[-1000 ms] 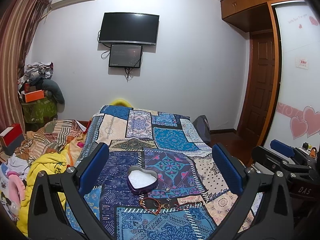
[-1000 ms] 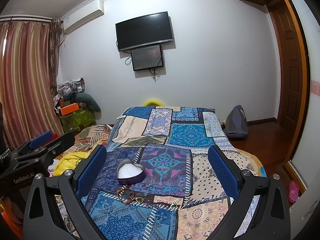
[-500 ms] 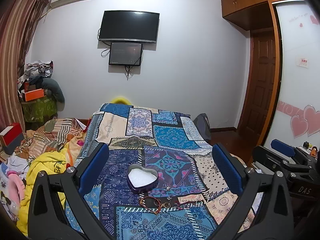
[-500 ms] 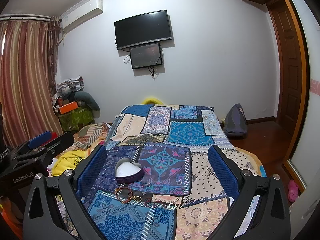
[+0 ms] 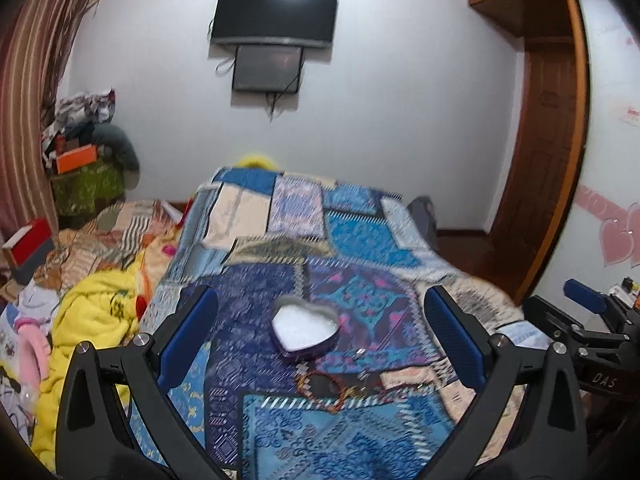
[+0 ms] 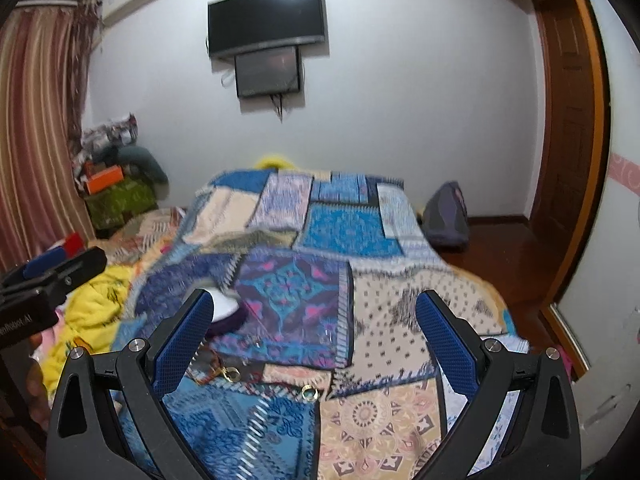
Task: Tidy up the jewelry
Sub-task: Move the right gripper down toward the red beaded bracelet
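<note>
A purple heart-shaped box (image 5: 305, 330) with a white lining lies open on the patchwork bedspread (image 5: 352, 240). Just in front of it lie a red-orange beaded bracelet (image 5: 320, 390) and small metal pieces. In the right wrist view the box (image 6: 226, 312) is partly hidden behind the left finger, with gold rings (image 6: 309, 392) and the bracelet (image 6: 216, 368) nearby. My left gripper (image 5: 320, 340) is open and empty, above the box. My right gripper (image 6: 314, 344) is open and empty, above the bedspread to the right of the box.
A yellow blanket (image 5: 92, 320) and piled clothes lie left of the bed. A TV (image 5: 276, 14) hangs on the far wall. A wooden door (image 5: 548, 160) stands at the right. A dark bag (image 6: 446, 216) sits on the floor beside the bed.
Both grippers have moved forward and down toward the bed; the box and jewelry look larger and nearer. The right view has swung right, so the box sits behind its left finger.
</note>
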### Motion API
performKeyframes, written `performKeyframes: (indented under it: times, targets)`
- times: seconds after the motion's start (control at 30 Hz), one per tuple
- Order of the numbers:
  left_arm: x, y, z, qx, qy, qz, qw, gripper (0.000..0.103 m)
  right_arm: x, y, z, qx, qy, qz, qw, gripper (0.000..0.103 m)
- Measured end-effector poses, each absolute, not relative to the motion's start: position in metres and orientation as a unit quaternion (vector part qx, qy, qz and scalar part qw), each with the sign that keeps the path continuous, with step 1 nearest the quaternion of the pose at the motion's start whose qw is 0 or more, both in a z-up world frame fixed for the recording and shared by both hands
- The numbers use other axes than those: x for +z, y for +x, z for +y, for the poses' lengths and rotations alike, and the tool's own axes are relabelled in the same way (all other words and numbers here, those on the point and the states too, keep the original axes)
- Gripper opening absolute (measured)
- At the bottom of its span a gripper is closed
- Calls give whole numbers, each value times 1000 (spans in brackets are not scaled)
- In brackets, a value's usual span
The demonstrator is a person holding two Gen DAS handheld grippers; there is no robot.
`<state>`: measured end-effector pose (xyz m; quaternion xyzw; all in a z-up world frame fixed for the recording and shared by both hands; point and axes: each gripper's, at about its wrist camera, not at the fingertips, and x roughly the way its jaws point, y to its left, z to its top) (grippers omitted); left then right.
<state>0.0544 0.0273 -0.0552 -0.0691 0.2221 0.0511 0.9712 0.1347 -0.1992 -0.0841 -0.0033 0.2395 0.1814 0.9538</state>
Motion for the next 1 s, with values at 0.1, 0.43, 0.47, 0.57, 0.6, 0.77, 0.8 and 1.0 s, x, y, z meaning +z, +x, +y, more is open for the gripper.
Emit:
performKeyframes:
  times: [0.1,0.43,0.47,0.57,0.6,0.77,0.8,1.0]
  targets:
    - [-75,68,37,61,-77,260,961,103,-102,147,-197,189,-7,274,943,100]
    - [-155,103,43,47,-63,386,919,91,-157,170,-184,226,-37,358,905,96]
    - [-162,104,43,41,-59,397,915,90,-162,172,-184,232,-40,366,900,95]
    - [-179,106,40,26,-53,424,904,85,-176,178,-181,250,-38,391,885,89]
    - [-185,107,39,21,-52,433,900,84,-180,180,-181,257,-36,401,879,87]
    - [-203,110,36,-4,-54,462,885,74,-198,186,-179,280,-25,433,856,78]
    - [-205,111,35,-7,-57,466,883,70,-200,187,-178,283,-24,437,854,75]
    - [-207,117,41,-20,-87,463,882,52,-212,191,-177,302,-18,458,836,63]
